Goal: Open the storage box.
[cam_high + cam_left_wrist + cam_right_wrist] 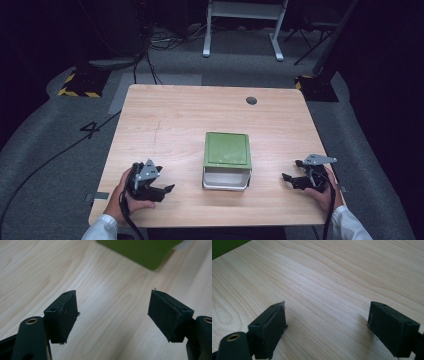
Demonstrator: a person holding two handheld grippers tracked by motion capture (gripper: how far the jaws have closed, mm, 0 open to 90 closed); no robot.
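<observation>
Both jaws released and empty — left gripper (167, 189) and right gripper (286, 177) flank the green-lidded box (227, 161); advise level, simultaneous approach to its sides

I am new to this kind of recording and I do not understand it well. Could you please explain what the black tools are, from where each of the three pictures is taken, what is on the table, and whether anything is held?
There is no robot here. A person sits at a wooden table and holds a hand tool in each hand: the left gripper and the right gripper. Each has two black jaws that can pinch things.

The high view comes from a fixed camera above the person, looking forward and down. The other two pictures come from small cameras riding on the grippers, looking along their jaws. There you see the left gripper and the right gripper close up, over bare wood.

On the table stands one thing: a white box with a green lid, between the two grippers. The lid's corner shows in the left gripper view.

Nothing is held. Both grippers are open, with empty space between the jaws.
</observation>
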